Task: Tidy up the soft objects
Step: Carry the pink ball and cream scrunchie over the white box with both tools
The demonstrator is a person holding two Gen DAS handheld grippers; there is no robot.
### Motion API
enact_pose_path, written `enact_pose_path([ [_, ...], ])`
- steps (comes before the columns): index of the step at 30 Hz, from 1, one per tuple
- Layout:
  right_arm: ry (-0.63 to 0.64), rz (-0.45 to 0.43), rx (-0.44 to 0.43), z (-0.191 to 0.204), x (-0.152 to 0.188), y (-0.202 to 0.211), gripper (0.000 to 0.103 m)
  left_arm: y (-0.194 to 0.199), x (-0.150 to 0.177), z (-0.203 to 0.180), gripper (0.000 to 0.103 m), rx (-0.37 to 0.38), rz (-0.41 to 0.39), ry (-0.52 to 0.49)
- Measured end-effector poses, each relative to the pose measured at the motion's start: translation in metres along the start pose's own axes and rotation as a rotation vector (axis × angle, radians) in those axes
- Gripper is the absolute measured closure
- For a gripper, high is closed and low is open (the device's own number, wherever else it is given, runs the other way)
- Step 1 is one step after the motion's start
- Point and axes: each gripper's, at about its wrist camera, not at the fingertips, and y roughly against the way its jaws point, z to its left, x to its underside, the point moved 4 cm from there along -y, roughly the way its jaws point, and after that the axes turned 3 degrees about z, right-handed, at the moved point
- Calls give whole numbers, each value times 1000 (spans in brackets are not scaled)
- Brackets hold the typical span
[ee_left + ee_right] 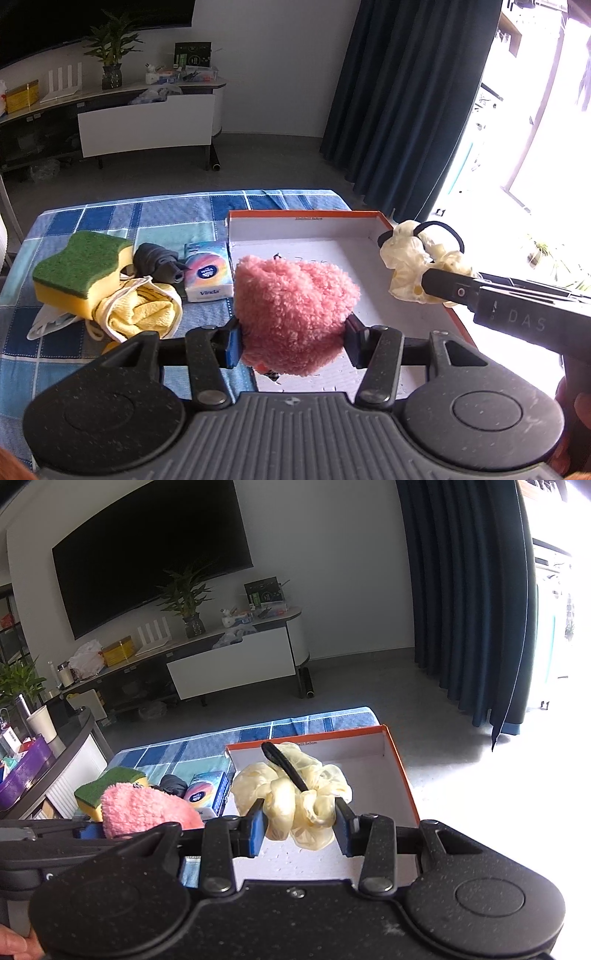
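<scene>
My left gripper (293,341) is shut on a fluffy pink plush (293,306) and holds it above the near left part of the orange-rimmed white box (306,218). The plush also shows in the right wrist view (144,808). My right gripper (301,825) is shut on a cream scrunchie (295,797) with a black hair tie (284,766) and holds it over the box (400,775). In the left wrist view the scrunchie (413,258) hangs at the box's right side.
On the blue checked cloth (110,218) left of the box lie a green-and-yellow sponge (79,271), a dark grey rolled cloth (157,264), a Vinda tissue pack (207,273), a yellow cloth (144,314) and a white mask (48,325).
</scene>
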Motion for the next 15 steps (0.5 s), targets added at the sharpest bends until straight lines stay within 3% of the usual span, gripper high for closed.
enact_pose_path([
  [15,-8,7,14,-8,-3,-7,56,-13,-5,-11,50,8,9,-6],
])
